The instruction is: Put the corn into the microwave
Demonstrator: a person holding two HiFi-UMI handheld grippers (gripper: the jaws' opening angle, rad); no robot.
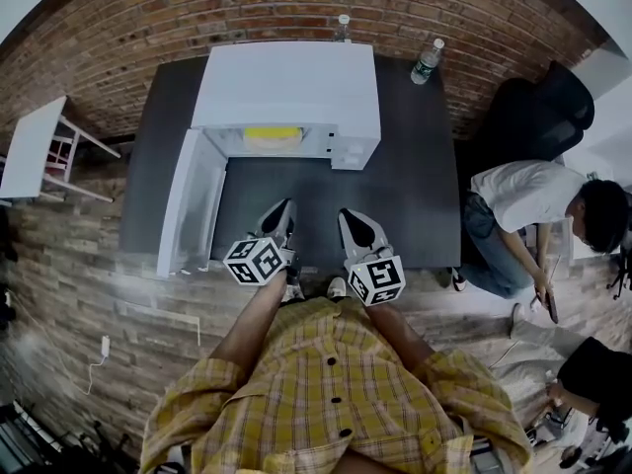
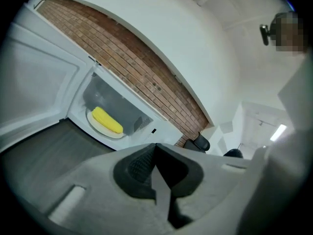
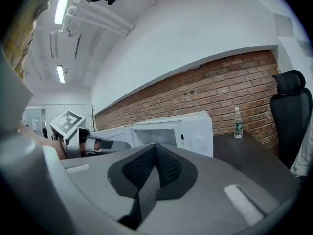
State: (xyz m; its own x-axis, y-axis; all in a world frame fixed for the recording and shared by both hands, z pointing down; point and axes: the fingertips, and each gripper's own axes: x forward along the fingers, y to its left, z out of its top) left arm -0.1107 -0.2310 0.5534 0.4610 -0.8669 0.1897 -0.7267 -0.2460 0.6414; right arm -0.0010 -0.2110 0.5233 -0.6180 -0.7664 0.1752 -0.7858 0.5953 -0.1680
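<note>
Table [image 1: 425,186]: microwave [image 1: 286,87] at far side, door [image 1: 188,200] open to the left. Corn [image 1: 272,133] already inside, long axis left-right. Left gripper [image 1: 286,207] & right gripper [image 1: 348,215] both closed, empty, near edge; left is nearer the door.

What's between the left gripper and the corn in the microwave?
Just bare dark table up to the open microwave, seen in the head view.

Bright, even light comes from long white ceiling tube lamps [image 3: 60,8]. Every view bends strongly toward dark round corners. The top of the white box-shaped microwave [image 1: 286,87] looks washed out.
</note>
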